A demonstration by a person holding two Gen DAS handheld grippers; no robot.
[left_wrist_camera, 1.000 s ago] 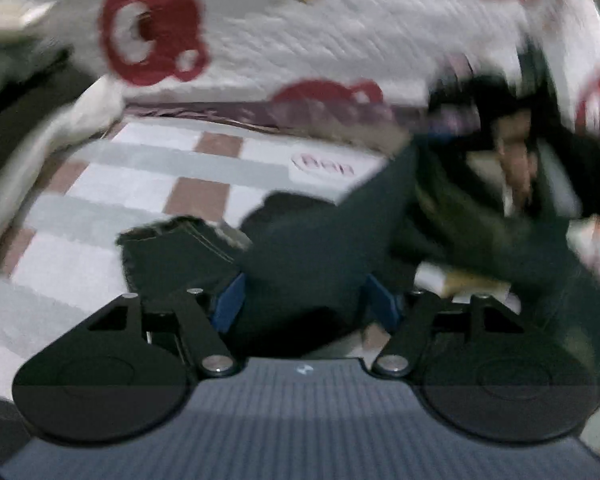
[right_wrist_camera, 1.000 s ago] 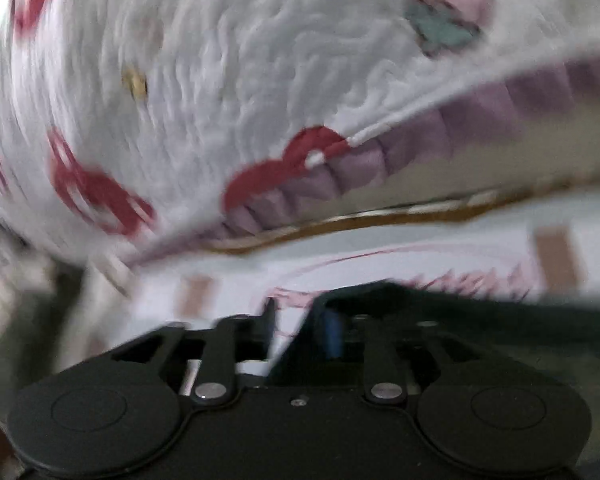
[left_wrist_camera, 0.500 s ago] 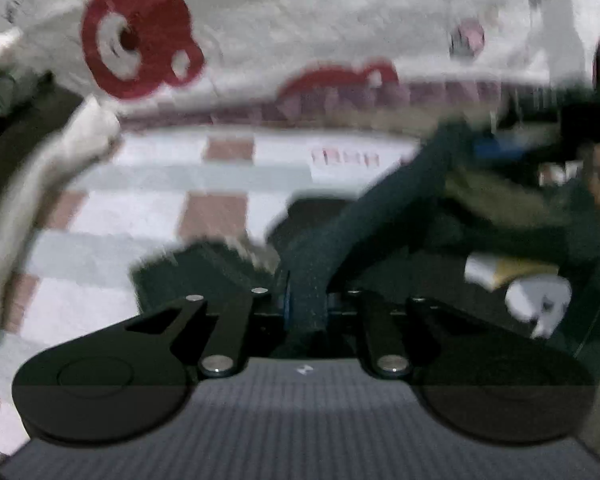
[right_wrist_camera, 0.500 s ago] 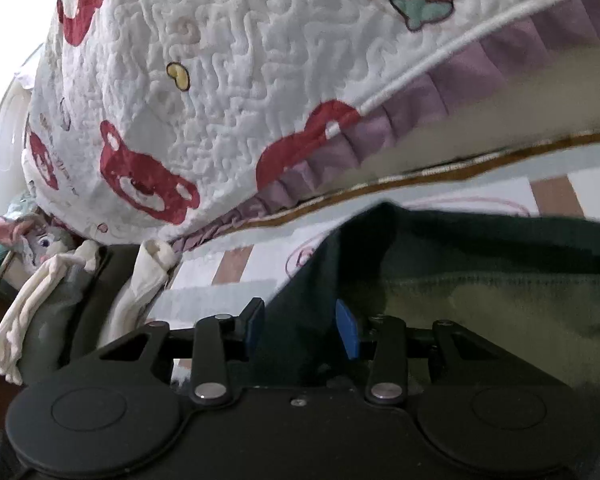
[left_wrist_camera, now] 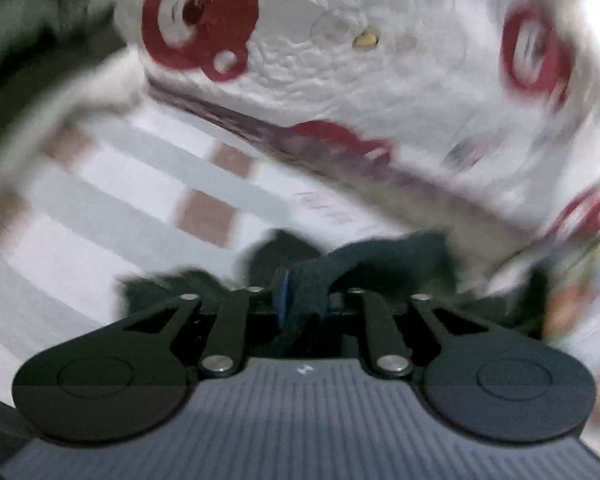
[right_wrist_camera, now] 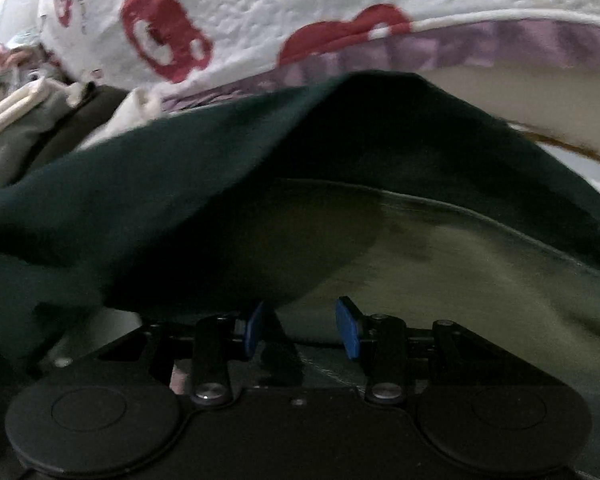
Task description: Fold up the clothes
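Left wrist view — left gripper [left_wrist_camera: 305, 302] pinches a bunched edge of the dark green garment [left_wrist_camera: 384, 256], low over the checked sheet [left_wrist_camera: 148, 184]. Right gripper [right_wrist_camera: 300, 326] stands spread, pads clear of cloth; the garment [right_wrist_camera: 180, 200] drapes just above and beyond it. Judged mid-fold — next move needs the right to catch an edge.

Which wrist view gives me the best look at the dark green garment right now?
Right wrist view: the dark green garment fills the frame, sharp, showing its olive lining. Left wrist view is motion-blurred and shows only a bunched strip pinched in the left gripper.
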